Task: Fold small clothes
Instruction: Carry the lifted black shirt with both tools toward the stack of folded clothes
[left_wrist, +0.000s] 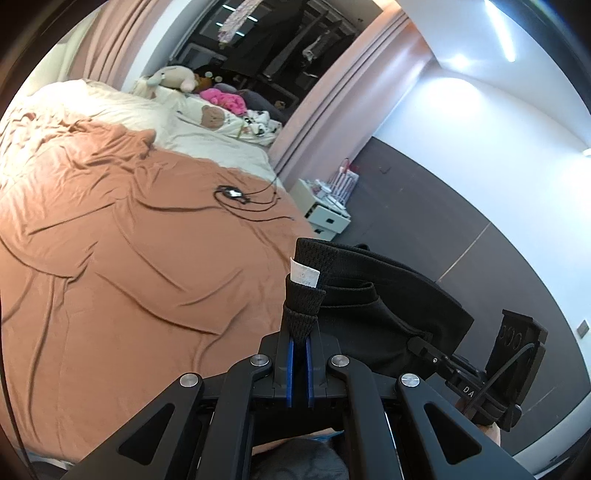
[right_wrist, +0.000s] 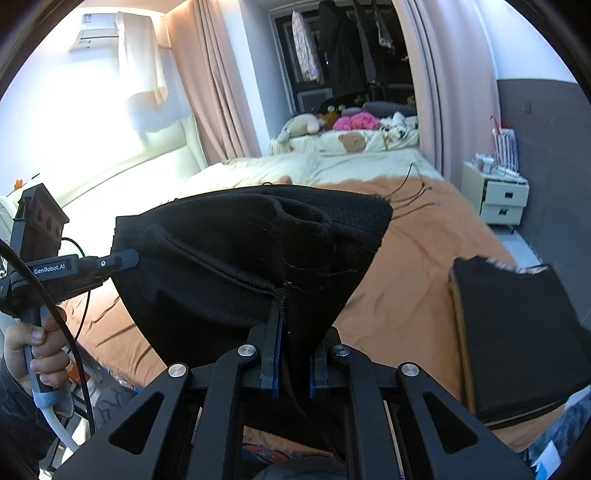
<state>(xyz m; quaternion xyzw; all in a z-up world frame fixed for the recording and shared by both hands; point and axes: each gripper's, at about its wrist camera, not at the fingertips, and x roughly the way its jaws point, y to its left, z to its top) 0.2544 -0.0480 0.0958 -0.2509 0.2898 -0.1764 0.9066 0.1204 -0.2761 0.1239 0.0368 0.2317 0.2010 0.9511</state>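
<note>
Nearest the lens in each wrist view, the blue-padded jaws are drawn almost together on black cloth: the left gripper pinches a mesh-textured corner of the black garment just below its white care label, and the right gripper clamps another part of the same garment at a corded seam. The two grips stand apart, so the cloth hangs spread between them, clear of the bed; this hold probably serves to open the piece out and find its edges before it is laid flat for folding. In the right wrist view the left gripper's fingertips meet the cloth's far edge, and the person's left hand grasps the handle below. Just beyond, at the right of that view, a folded black item lies on the rust-coloured sheet, apparently a finished piece set aside, which suggests the task is partly done. Farther out, a thin black cable trails across the sheet. Beyond it lie cream bedding, a plush toy and pink cloth; a white bedside cabinet stands by the grey wall.
</note>
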